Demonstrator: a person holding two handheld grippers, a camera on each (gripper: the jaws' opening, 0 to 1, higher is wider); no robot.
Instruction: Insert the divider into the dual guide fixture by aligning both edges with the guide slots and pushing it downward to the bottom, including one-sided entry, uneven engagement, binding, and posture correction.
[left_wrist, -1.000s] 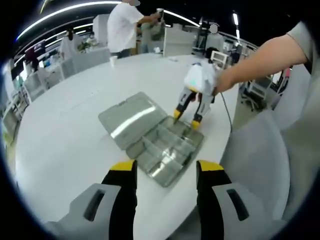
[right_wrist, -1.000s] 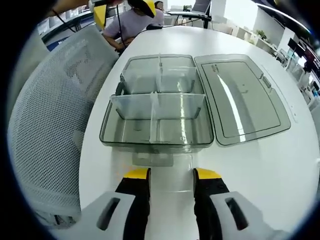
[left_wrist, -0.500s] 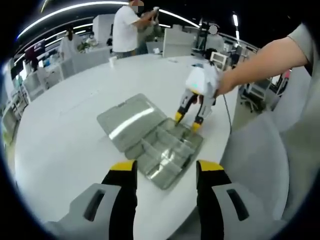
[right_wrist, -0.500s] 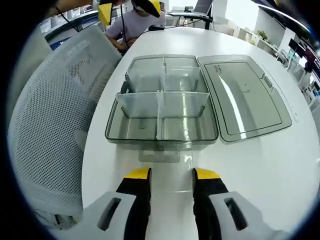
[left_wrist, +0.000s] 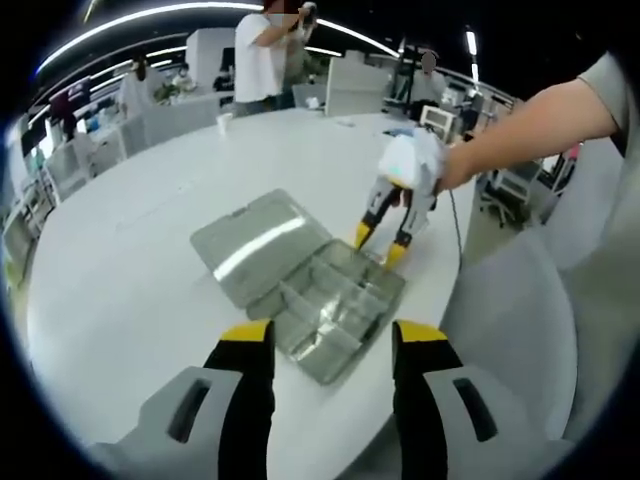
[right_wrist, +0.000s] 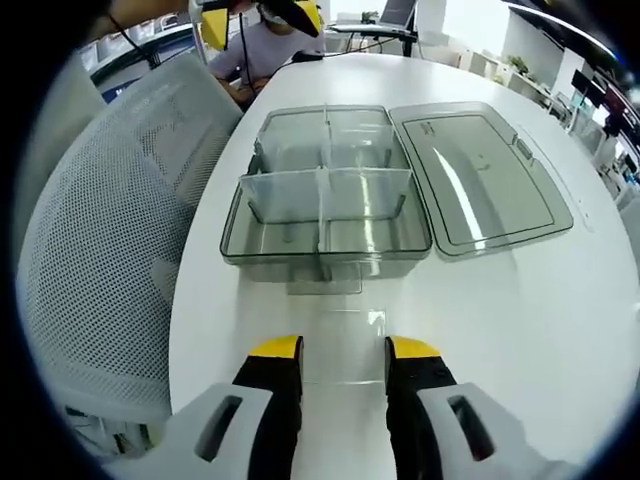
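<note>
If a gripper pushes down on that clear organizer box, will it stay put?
Probably it slides: the box looks like thin, light plastic on a smooth glossy table. It seems unlikely to tip, being low and wide, with its open lid lying flat alongside.

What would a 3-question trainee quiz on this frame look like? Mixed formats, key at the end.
1. True or false: the lid of the clear compartment box lies open flat on the white table.
2. Multiple choice: in the right gripper view, the mesh chair is (A) left of the box, (B) right of the lid, (C) on the table.
3. Fill in: the right gripper has its jaws ____ with nothing between them; so does the left gripper.

Key: 1 true; 2 A; 3 open.
</note>
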